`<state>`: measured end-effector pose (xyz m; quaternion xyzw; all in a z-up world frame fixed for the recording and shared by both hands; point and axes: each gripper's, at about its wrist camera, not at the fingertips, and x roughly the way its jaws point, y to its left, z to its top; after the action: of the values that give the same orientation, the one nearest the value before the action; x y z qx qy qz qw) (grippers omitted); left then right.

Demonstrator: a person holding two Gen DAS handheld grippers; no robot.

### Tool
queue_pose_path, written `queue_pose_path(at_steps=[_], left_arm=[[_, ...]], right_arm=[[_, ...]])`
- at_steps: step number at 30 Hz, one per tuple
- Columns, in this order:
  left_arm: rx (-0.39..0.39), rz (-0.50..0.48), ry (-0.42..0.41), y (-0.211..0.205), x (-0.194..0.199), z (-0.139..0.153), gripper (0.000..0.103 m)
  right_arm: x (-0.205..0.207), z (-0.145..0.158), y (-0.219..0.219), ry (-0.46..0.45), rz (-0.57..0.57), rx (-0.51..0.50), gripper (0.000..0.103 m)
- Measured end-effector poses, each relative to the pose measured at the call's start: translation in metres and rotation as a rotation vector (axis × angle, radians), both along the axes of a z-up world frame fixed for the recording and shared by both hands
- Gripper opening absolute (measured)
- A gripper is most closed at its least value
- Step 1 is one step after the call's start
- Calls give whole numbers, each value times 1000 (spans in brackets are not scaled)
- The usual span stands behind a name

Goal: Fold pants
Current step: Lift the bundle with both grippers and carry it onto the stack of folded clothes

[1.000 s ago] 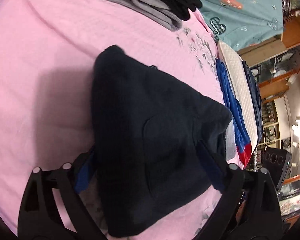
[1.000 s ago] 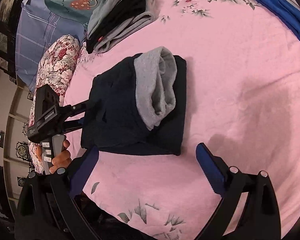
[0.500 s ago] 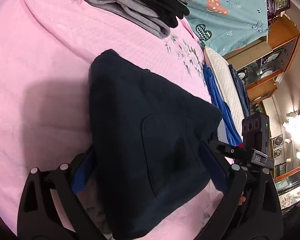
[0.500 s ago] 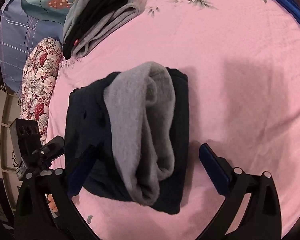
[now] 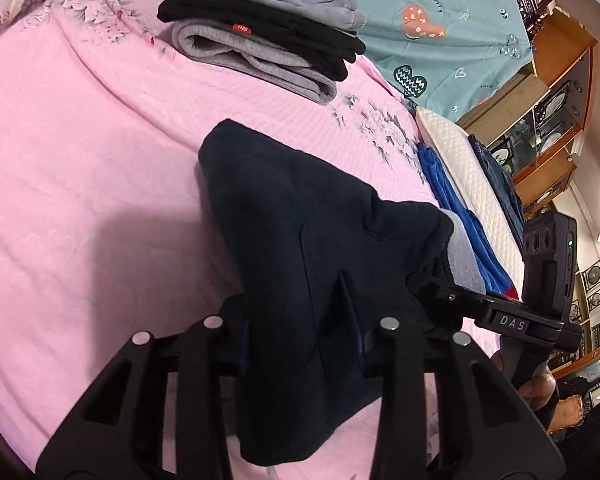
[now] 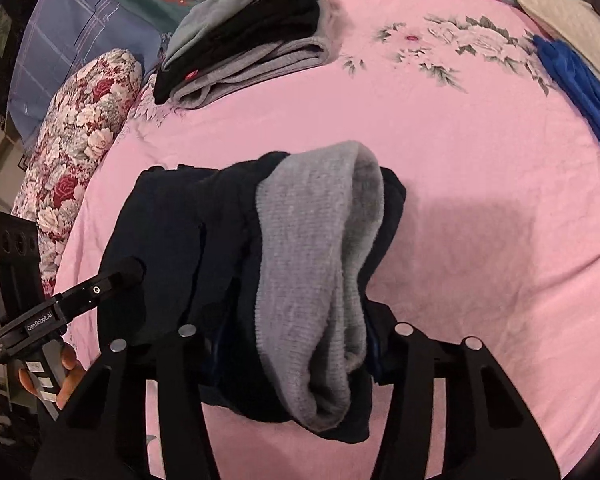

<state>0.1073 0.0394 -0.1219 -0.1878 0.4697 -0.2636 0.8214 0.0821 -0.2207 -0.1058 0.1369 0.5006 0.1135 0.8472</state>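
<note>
The folded dark navy pants (image 5: 300, 248) with a grey fleece lining (image 6: 320, 264) hang lifted above the pink bedsheet (image 5: 80, 184). My left gripper (image 5: 300, 340) is shut on one edge of the bundle. My right gripper (image 6: 296, 344) is shut on the opposite edge, where the grey lining shows. Each gripper shows in the other's view: the right one (image 5: 500, 316) at the pants' right edge, the left one (image 6: 80, 300) at their left edge. The pants cover most of the fingers in both views.
A stack of folded grey and black pants (image 5: 268, 36) lies at the far side of the bed (image 6: 244, 36). A blue garment (image 5: 456, 208) and a white quilted pillow (image 5: 464, 168) lie at the right edge. A floral bolster (image 6: 80, 128) lies at the left.
Both grippers have closed from open onto opposite edges of the folded pants. The bundle has come up off the sheet, and the cameras have tilted up toward the stack.
</note>
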Motion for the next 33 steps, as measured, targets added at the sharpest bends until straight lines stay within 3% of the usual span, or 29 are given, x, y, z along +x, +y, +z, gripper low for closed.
queue_pose_path(at_steps=[4, 6, 8, 10, 12, 15, 17, 19, 20, 22, 23, 25, 29, 32, 33], left_arm=[[-33, -16, 24, 5, 19, 37, 30], [19, -16, -16, 4, 46, 73, 30], [40, -2, -68, 6, 79, 106, 30], [-23, 32, -131, 16, 126, 143, 30], [-38, 67, -163, 22, 169, 171, 29], [43, 105, -222, 23, 246, 202, 29], [67, 126, -197, 24, 292, 193, 29], [110, 144, -116, 26, 340, 155, 33], [148, 170, -21, 28, 363, 121, 33], [165, 190, 50, 32, 378, 82, 41], [161, 206, 34, 36, 377, 73, 49], [153, 200, 4, 40, 373, 72, 56], [179, 202, -8, 42, 366, 81, 61], [234, 169, -44, 34, 358, 92, 83], [241, 162, -49, 34, 354, 95, 85]], right_arm=[[16, 28, -2, 25, 57, 124, 53], [36, 52, 5, 23, 126, 166, 53], [72, 87, 21, -20, 199, 143, 53], [112, 120, 34, -78, 234, 146, 52], [155, 144, 37, -118, 239, 170, 48], [233, 183, 40, -209, 218, 157, 43], [273, 187, 35, -241, 178, 157, 43], [311, 173, 28, -238, 130, 153, 42], [326, 159, 26, -237, 113, 127, 42], [347, 128, 23, -202, 91, 79, 43], [355, 113, 21, -167, 90, 88, 52], [357, 97, 16, -157, 104, 135, 58], [355, 103, 18, -177, 114, 117, 59], [353, 122, 22, -195, 122, 136, 60], [354, 124, 22, -195, 122, 141, 60]])
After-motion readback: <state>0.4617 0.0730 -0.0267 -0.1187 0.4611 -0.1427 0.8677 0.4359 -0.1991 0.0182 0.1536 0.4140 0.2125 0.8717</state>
